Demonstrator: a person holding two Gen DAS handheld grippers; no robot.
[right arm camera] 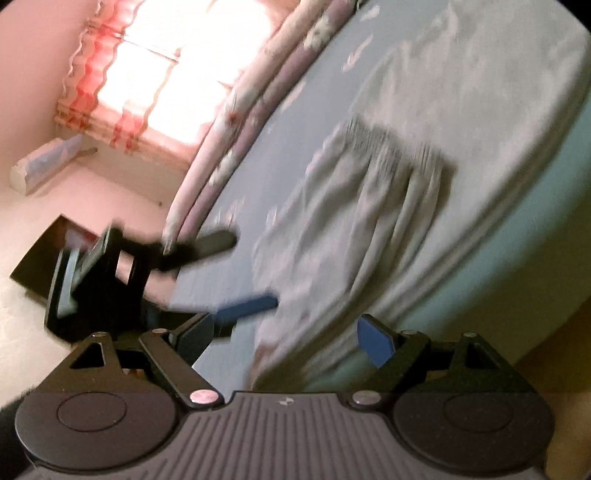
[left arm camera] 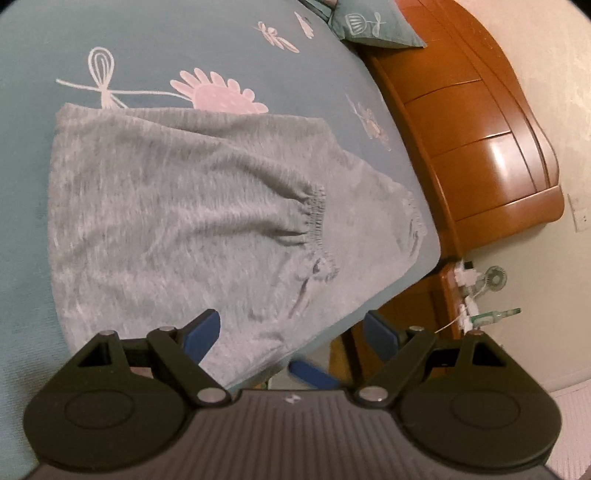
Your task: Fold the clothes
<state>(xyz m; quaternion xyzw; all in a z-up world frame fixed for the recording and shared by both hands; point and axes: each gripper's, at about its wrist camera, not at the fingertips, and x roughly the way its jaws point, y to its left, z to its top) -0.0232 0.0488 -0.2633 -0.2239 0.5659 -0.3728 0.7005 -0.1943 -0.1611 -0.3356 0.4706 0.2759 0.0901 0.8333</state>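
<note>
Closest to me, the left gripper (left arm camera: 291, 332) hung over the near edge of the bed with its jaws spread wide and nothing between them, the blue pads (left arm camera: 201, 334) facing each other across empty air. The right gripper (right arm camera: 282, 334) was the same — jaws wide apart, gripping nothing, its own blue pads (right arm camera: 375, 341) bare. From the right wrist view the left gripper (right arm camera: 236, 273) showed again, smeared by motion, with one dark finger and one blue finger reaching over the sheet toward the cloth.

Just past the jaws lay the grey trousers (left arm camera: 184, 206), spread flat on the bed near its edge and folded over on themselves. The fabric looked soft and slightly fuzzy, a mottled knit, with long shallow creases running toward a gathered elastic cuff (left arm camera: 314, 214) that puckered into tight ribs. A second gathered edge (left arm camera: 415, 225) sat just beside the bed's border. In the right wrist view the same trousers (right arm camera: 369, 206) came through paler and blurred, the ribbed band (right arm camera: 399, 151) showing as a dark pleated strip.

Under it, the bedsheet (left arm camera: 221, 48) was smooth teal cotton printed with pink and white flowers (left arm camera: 218, 92). Farther on, a matching pillow (left arm camera: 373, 22) leaned against a glossy, curved wooden headboard (left arm camera: 480, 122). Off to the other side, rolled floral bedding (right arm camera: 258, 96) lay along the bed's far edge, and beyond that a bright window with a red-patterned ruffled curtain (right arm camera: 99, 74).
</note>
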